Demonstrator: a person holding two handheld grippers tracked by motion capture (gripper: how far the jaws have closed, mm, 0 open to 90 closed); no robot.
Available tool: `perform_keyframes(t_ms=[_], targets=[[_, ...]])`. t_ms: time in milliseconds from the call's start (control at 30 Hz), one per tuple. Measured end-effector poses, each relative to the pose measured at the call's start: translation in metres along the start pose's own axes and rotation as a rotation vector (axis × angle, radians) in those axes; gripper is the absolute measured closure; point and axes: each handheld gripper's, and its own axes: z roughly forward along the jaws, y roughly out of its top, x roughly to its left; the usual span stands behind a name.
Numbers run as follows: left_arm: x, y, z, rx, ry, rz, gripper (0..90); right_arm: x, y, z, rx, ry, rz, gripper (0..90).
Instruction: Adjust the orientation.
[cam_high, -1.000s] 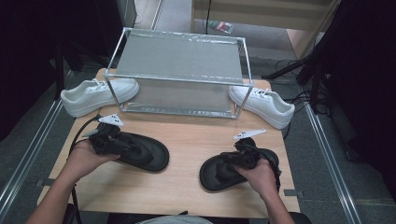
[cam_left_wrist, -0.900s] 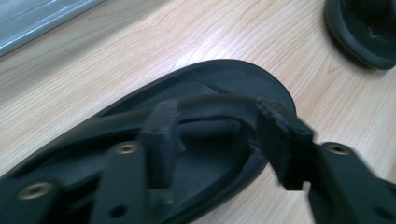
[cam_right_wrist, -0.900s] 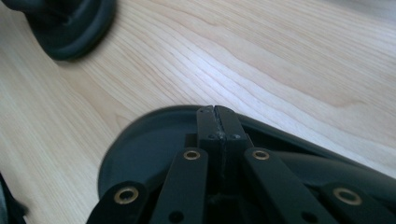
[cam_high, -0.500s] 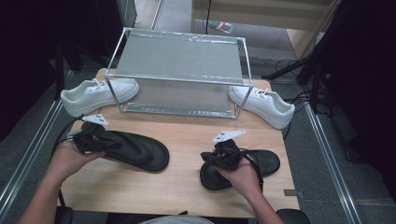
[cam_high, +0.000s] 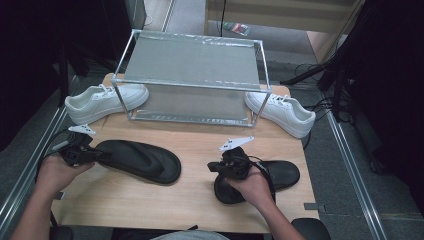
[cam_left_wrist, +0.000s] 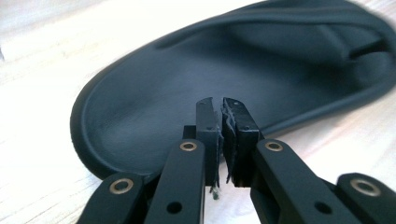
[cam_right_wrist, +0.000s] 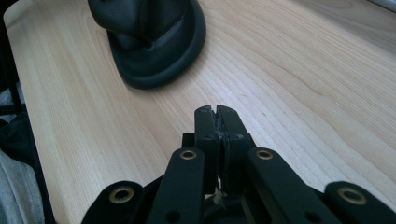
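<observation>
Two black sandals lie on the wooden table (cam_high: 200, 150). The left sandal (cam_high: 142, 160) is long and flat. My left gripper (cam_high: 92, 154) sits at its heel end, and its jaws (cam_left_wrist: 216, 105) are shut with nothing between them, over the heel of the left sandal (cam_left_wrist: 154, 102). The right sandal (cam_high: 277, 175) lies partly under the right hand. My right gripper (cam_high: 212, 166) points left over bare wood. Its jaws (cam_right_wrist: 216, 112) are shut and empty, a short way from the toe of the left sandal (cam_right_wrist: 149, 42).
A metal-framed clear box (cam_high: 192, 75) stands at the back middle of the table. One white sneaker (cam_high: 105, 100) lies at its left and another white sneaker (cam_high: 282, 112) at its right. Metal rails run along both sides of the table.
Both grippers have moved left. The left one slid back from over the left sandal to its heel end. The right one came off the right sandal onto bare wood.
</observation>
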Motion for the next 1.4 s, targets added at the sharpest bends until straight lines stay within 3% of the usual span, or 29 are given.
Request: perform_keyframes(t_ms=[133,267,733,900,1133,1333,1400], targets=[[0.007,-0.003,0.01,0.034,-0.007,-0.024,86.0,0.001,0.001,0.003,0.008,0.006,-0.015,89.1],[0.01,-0.004,0.014,0.008,-0.031,-0.048,88.8,0.001,0.001,0.004,0.012,0.006,-0.018,88.8],[0.005,0.004,0.019,0.033,0.002,-0.024,90.0,0.003,-0.001,0.005,0.026,-0.002,-0.017,88.8],[0.005,0.005,0.02,0.032,-0.013,-0.031,90.0,0.003,-0.001,0.006,0.035,-0.007,-0.012,88.9],[-0.012,0.018,0.033,0.045,-0.032,0.04,90.0,0.004,-0.002,0.007,0.042,-0.008,-0.015,88.9],[-0.019,0.024,0.039,0.051,-0.046,0.045,90.0,0.004,-0.002,0.008,0.039,-0.011,-0.012,88.9],[-0.022,0.027,0.042,0.05,-0.072,0.047,90.0,0.004,-0.001,0.01,0.037,-0.01,-0.014,88.9]])
